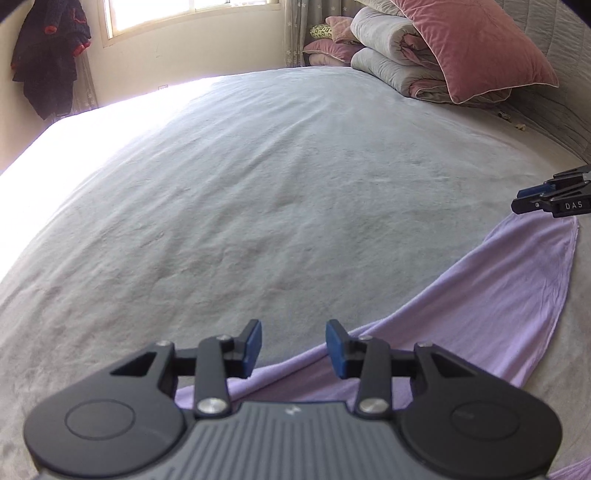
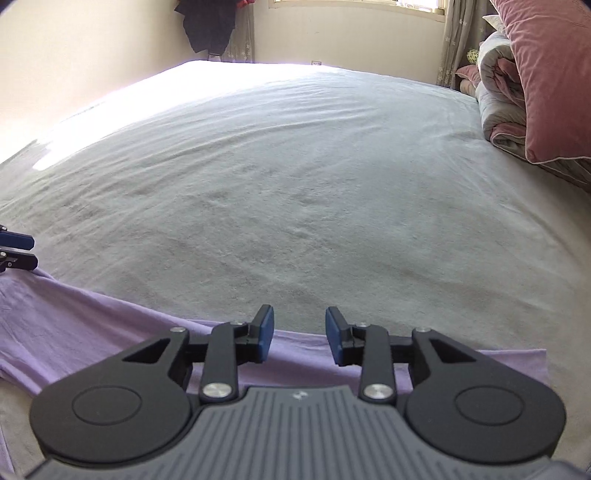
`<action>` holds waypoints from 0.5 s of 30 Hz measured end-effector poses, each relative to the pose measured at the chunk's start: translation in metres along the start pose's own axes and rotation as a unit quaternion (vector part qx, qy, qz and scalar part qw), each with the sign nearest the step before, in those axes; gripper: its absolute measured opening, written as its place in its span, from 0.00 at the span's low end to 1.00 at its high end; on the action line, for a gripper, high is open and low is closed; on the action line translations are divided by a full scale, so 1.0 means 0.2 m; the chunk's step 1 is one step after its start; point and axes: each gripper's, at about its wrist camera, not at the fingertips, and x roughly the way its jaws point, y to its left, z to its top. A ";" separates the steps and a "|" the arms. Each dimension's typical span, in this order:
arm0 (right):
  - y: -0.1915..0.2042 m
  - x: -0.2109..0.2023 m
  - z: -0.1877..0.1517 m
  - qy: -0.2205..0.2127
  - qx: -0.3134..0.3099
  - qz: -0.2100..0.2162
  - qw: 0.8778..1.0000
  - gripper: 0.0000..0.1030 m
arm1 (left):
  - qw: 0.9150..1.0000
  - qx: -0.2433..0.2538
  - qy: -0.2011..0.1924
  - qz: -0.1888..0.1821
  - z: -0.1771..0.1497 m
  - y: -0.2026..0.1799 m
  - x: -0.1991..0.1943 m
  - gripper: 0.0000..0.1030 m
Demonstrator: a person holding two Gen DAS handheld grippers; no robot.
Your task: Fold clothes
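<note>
Just then, your left gripper (image 1: pixel 293 349) and right gripper (image 2: pixel 299 334) both had their jaws partly apart, holding nothing. Your lilac garment (image 2: pixel 74 328) lay flat on the grey bed (image 1: pixel 258 184), beneath both grippers.

Sunlit window (image 1: pixel 177 14) above a grey-blanketed bed (image 1: pixel 258 177), pink pillow (image 1: pixel 476 48) on folded quilts (image 1: pixel 388 48).
</note>
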 end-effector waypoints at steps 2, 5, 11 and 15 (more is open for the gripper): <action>0.04 0.04 0.02 0.012 -0.021 0.012 1.000 0.34 | 1.000 0.002 0.006 0.004 -0.02 0.03 0.01 0.38; 0.09 0.09 0.02 0.031 -0.052 0.020 0.998 0.34 | 1.000 0.003 0.013 0.009 -0.05 0.06 0.02 0.38; 0.16 0.14 0.00 0.060 -0.105 0.023 0.992 0.34 | 1.000 0.012 0.013 0.005 -0.07 0.07 0.02 0.38; 0.17 0.13 0.00 0.071 -0.123 0.034 0.989 0.34 | 0.999 0.029 0.019 -0.001 -0.07 0.06 0.01 0.38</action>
